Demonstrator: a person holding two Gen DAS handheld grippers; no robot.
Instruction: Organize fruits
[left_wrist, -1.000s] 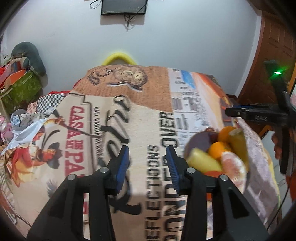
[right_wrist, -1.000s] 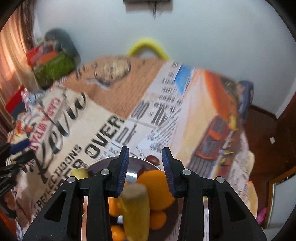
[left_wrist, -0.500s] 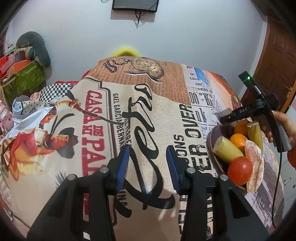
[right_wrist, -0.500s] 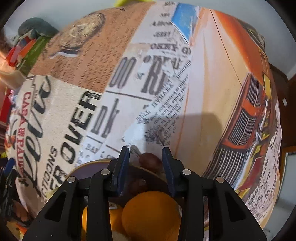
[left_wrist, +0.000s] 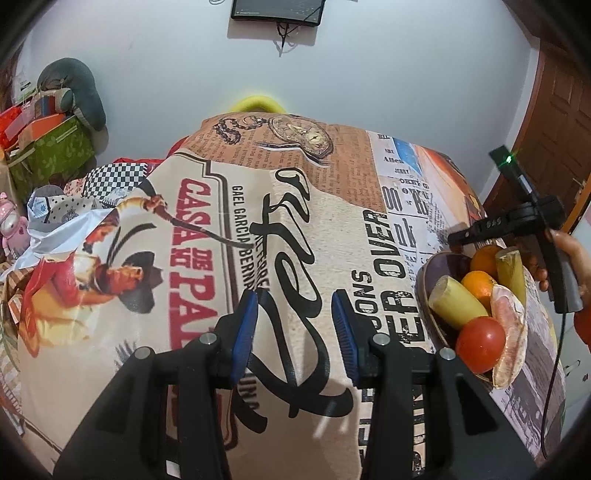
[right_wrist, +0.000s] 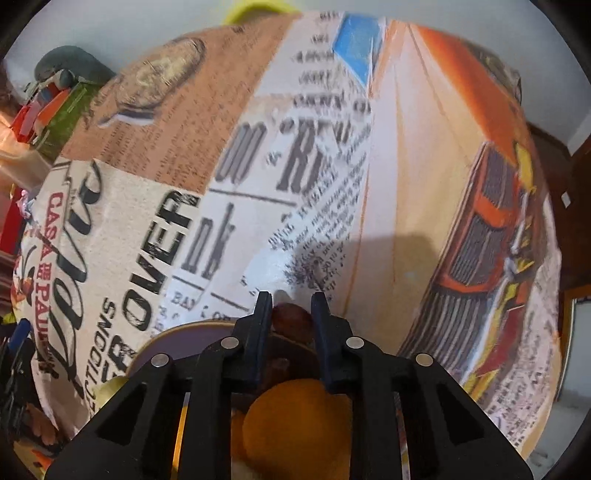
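A dark bowl (left_wrist: 428, 284) at the table's right holds a red tomato (left_wrist: 480, 343), two oranges (left_wrist: 478, 284), two yellow-green stalk pieces (left_wrist: 456, 308) and a pinkish peeled fruit (left_wrist: 509, 332). My right gripper (right_wrist: 290, 306) points steeply down at the bowl's far rim (right_wrist: 192, 328). Its jaws are closing on a small brown fruit (right_wrist: 291, 317), with the pads against its sides. An orange (right_wrist: 295, 413) lies just below it. My left gripper (left_wrist: 293, 332) hovers open over the printed tablecloth (left_wrist: 332, 240), left of the bowl, with nothing between its fingers.
A person's hand (left_wrist: 565, 251) holds the right gripper above the bowl. A yellow chair back (left_wrist: 258, 101) shows behind the table. Boxes and a grey cushion (left_wrist: 74, 88) are piled at the far left, and a wooden door (left_wrist: 554, 110) stands at the right.
My right gripper dropped to the bowl's far rim and its jaws narrowed onto the small brown fruit. My left gripper shifted left of the bowl early on, then held still.
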